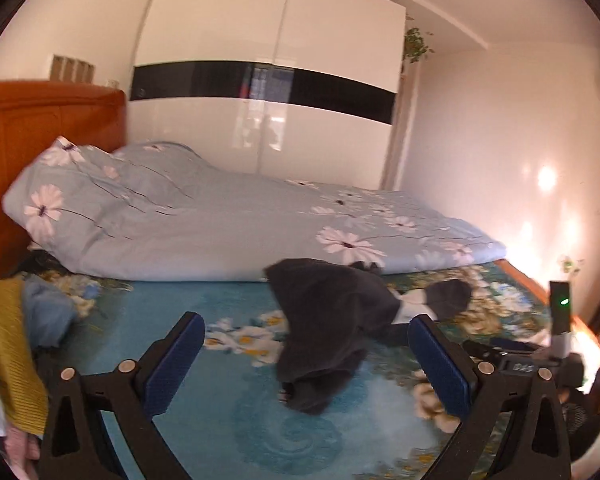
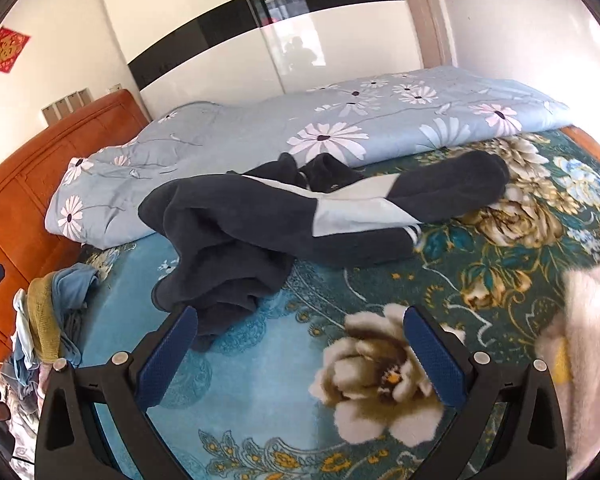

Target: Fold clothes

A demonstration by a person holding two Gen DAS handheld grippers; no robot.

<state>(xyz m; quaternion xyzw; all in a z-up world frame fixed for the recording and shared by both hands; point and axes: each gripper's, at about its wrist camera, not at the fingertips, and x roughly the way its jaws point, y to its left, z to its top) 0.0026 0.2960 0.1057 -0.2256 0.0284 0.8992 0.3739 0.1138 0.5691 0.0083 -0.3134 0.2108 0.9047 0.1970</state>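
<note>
Bedroom, floral blue bed sheet (image 2: 284, 432) under us. Our left tongs (image 1: 306, 354) and right tongs (image 2: 300, 344) both gape wide, holding nothing. Beyond, the dark sweatshirt (image 2: 260, 220) lies crumpled mid-bed: soft, light, floppy; we'd pinch the near hem. Behind it, the quilt (image 2: 340, 120). No readable labels.

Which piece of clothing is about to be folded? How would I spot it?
Start at the rolled pale-blue daisy quilt along the bed's far side. Just in front, on the teal floral bedspread, lies a crumpled dark navy garment. Its white panels distinguish it from the yellow-and-blue pile near the headboard.
</note>
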